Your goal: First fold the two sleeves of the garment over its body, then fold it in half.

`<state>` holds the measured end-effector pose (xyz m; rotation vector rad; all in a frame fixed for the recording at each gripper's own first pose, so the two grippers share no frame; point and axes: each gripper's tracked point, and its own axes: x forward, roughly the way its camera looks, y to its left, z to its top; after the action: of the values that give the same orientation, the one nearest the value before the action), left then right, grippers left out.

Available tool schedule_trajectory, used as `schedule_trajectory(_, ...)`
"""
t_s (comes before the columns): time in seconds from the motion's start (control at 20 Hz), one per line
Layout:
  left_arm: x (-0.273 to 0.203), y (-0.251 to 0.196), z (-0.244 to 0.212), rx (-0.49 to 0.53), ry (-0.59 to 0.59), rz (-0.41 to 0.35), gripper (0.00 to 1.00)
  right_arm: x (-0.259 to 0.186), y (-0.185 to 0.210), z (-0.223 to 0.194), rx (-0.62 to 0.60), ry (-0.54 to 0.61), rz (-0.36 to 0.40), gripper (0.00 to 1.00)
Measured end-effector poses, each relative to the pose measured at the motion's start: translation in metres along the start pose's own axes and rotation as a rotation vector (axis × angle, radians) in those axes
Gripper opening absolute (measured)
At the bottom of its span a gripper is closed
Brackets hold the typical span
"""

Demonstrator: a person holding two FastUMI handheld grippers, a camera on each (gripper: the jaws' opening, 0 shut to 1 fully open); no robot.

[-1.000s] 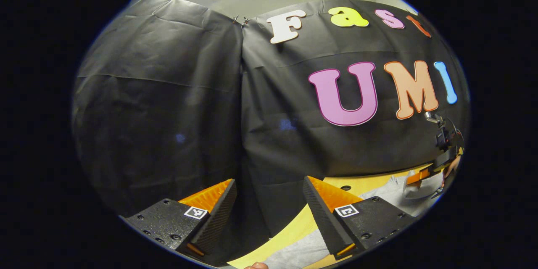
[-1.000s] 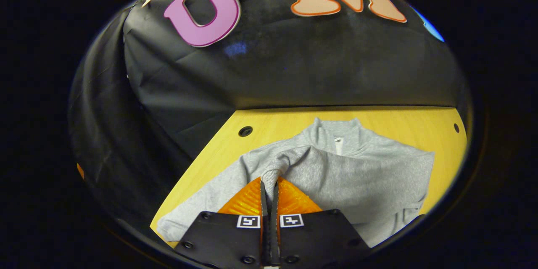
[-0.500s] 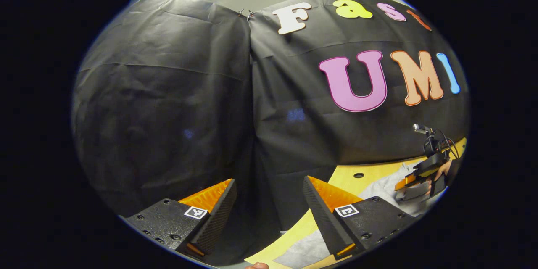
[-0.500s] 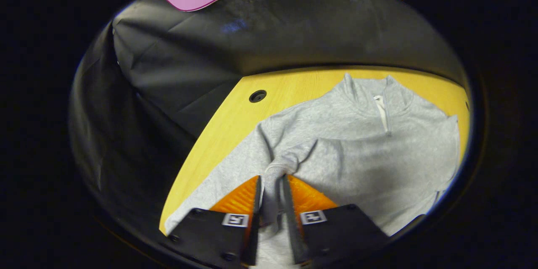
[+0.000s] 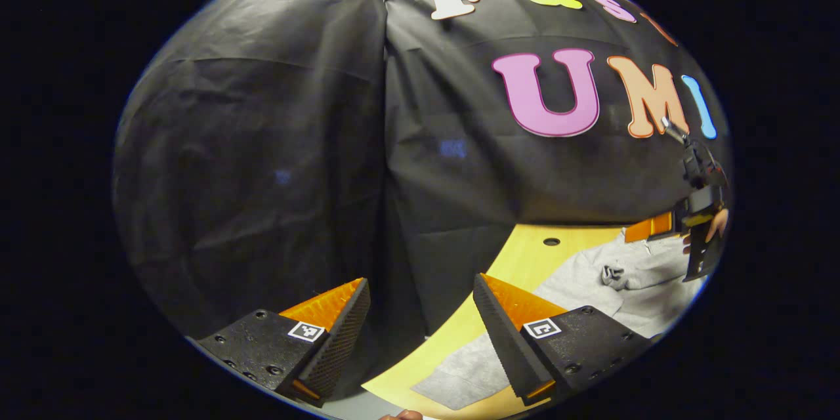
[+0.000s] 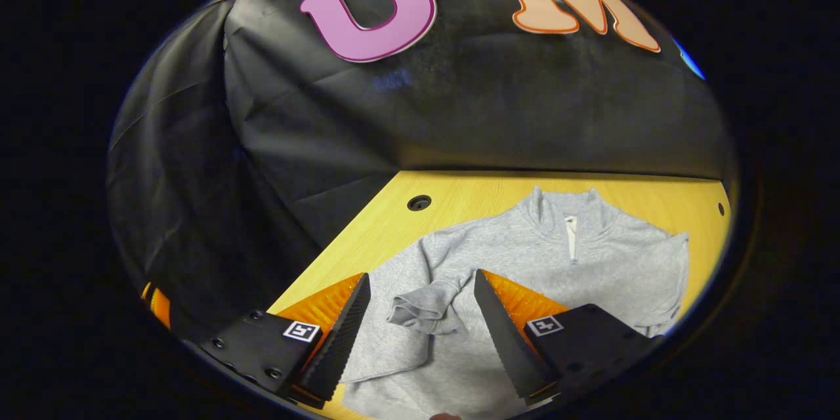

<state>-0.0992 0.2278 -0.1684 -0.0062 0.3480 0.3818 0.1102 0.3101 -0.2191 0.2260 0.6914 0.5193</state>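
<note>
The grey garment (image 6: 558, 262) lies flat on the yellow surface (image 6: 459, 193), collar away, one cuff (image 6: 420, 305) dropped on its body between the right gripper (image 6: 420, 315)'s released jaws. The left gripper (image 5: 420, 321) — jaws also spread, empty — sits beside the hem.

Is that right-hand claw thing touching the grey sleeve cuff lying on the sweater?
Apart. In the right gripper view the right gripper has its jaws spread wide, and the sleeve cuff lies on the sweater between them with grey fabric showing either side.
</note>
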Motion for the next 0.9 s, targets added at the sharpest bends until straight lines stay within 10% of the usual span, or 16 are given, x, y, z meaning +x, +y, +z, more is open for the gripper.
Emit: schedule_trajectory(0.9,0.003,-0.009,-0.194,-0.174,0.497,0.011,0.95,-0.131,-0.112,0.03,0.111,-0.122,-0.136,0.98)
